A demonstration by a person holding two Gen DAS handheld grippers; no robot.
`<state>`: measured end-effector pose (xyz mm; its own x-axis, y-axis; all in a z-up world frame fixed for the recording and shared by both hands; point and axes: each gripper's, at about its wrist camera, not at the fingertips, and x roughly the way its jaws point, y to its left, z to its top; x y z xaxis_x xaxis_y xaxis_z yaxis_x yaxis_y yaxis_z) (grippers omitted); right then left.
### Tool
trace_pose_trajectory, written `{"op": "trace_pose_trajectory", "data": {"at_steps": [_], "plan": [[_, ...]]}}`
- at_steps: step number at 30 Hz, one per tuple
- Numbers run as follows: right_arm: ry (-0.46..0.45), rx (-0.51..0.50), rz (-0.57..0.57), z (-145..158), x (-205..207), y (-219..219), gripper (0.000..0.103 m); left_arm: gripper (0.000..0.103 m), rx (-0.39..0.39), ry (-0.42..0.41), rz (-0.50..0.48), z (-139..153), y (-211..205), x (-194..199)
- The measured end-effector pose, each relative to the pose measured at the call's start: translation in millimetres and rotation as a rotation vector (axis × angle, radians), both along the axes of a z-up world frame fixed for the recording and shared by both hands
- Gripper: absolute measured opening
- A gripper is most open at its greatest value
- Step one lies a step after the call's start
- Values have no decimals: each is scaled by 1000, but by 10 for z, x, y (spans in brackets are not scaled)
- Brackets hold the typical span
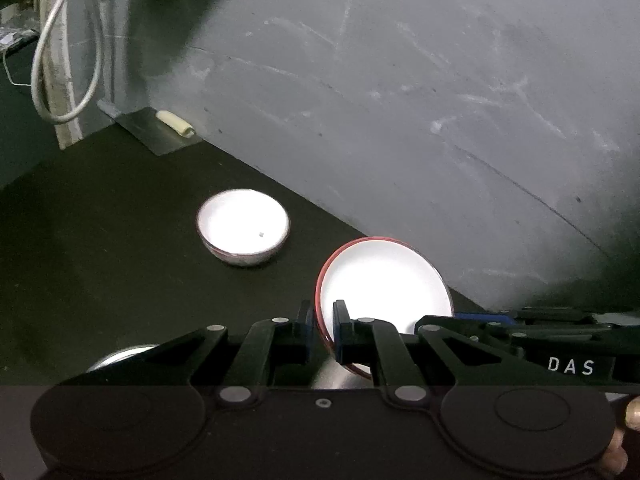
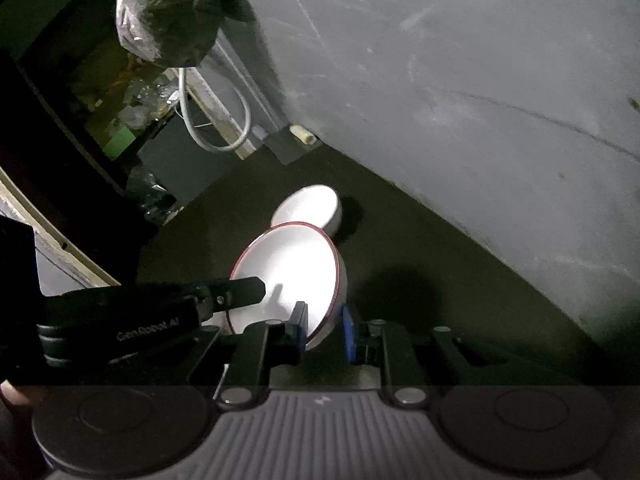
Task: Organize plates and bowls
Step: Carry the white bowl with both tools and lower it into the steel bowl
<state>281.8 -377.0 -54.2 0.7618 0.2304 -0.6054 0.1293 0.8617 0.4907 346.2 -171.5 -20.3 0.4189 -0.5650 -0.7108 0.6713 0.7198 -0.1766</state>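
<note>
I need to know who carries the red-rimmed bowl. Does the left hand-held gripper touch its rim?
Touching. In the left wrist view, the left hand-held gripper is shut on the red-rimmed bowl, with one pad on each side of its rim.

Clamped between the left gripper's (image 1: 323,330) matt black plastic fingers, the red-rimmed white bowl (image 1: 384,280) looks like glossy glazed ceramic. Beyond the jaws, a second round white ceramic bowl (image 1: 243,227) shines as smoothly. The dark countertop (image 1: 100,248) beneath looks matt; the grey wall (image 1: 440,100) behind looks rough and scuffed.
</note>
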Motion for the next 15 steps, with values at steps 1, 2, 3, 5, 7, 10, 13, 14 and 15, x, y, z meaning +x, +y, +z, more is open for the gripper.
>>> {"op": "trace_pose_trajectory", "data": {"at_steps": [1,2,3,5,7,10,13,14,15], "plan": [[6,4,-3,-10,-28,-6,20,10,1,5,-4,-13,3,-28],[10,5,-4,-22,-61,-11,20,10,3,11,-9,-28,0,-57],[16,5,-3,-32,-93,-7,20,10,6,17,-12,-42,1,-85],[25,4,1,-45,-139,7,20,10,12,28,-19,-70,4,-120],[36,4,6,-63,-182,21,20,10,21,41,-24,-107,13,-158],[52,3,15,-84,-228,56,20,10,39,61,-29,-159,42,-206],[69,0,24,-115,-270,94,20,10,55,75,-30,-202,76,-271],[74,0,26,-127,-280,102,20,10,60,80,-31,-214,88,-284],[79,0,28,-137,-290,110,20,10,63,85,-31,-229,97,-295]]}}
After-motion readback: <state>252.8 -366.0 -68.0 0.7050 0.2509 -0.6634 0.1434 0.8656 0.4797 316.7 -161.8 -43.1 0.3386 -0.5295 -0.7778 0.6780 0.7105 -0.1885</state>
